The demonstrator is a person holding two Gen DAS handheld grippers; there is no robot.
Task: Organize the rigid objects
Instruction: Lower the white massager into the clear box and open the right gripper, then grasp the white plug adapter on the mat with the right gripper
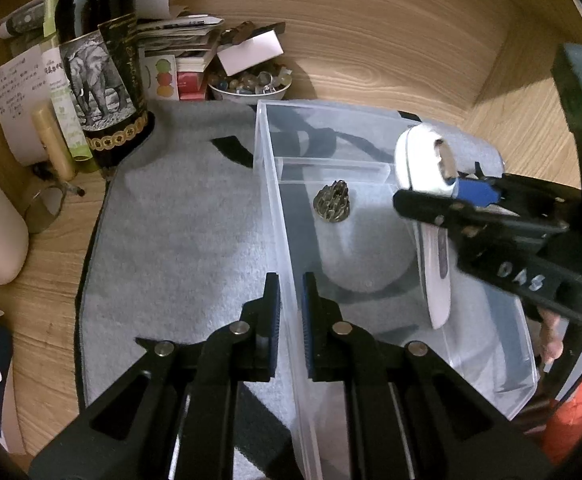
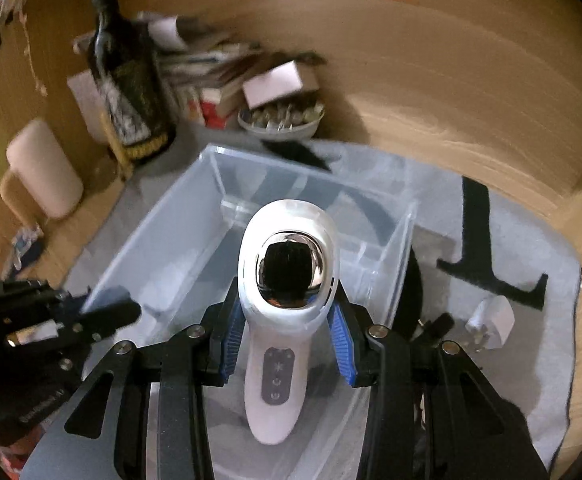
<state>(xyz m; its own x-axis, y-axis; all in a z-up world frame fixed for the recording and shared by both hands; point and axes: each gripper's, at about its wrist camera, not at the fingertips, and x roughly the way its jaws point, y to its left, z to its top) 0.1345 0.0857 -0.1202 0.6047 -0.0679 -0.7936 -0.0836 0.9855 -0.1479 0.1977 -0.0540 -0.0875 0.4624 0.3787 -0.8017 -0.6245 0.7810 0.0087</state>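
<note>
A clear plastic bin [image 1: 275, 200] stands on a grey felt mat [image 1: 179, 240]. My left gripper [image 1: 291, 312] is shut on the bin's near side wall, one pad on each face. From the right wrist view the left gripper [image 2: 107, 304] shows at the bin's left edge [image 2: 151, 240]. My right gripper [image 2: 287, 312] is shut on a white handheld device [image 2: 279, 412] with a chrome oval head, tilted over the bin's inside. In the left wrist view the right gripper [image 1: 451, 196] holds this device [image 1: 439, 276] above the bin's right half. A small dark metal ornament [image 1: 332, 207] lies on the bin floor.
A dark bottle with an elephant label [image 1: 95, 72], stacked papers and a bowl of glass beads [image 1: 247, 84] crowd the back left. A white plug adapter [image 2: 491, 320] and a black L-shaped piece [image 2: 479, 248] lie on the mat to the right of the bin. A tape roll [image 1: 43, 208] sits at the left.
</note>
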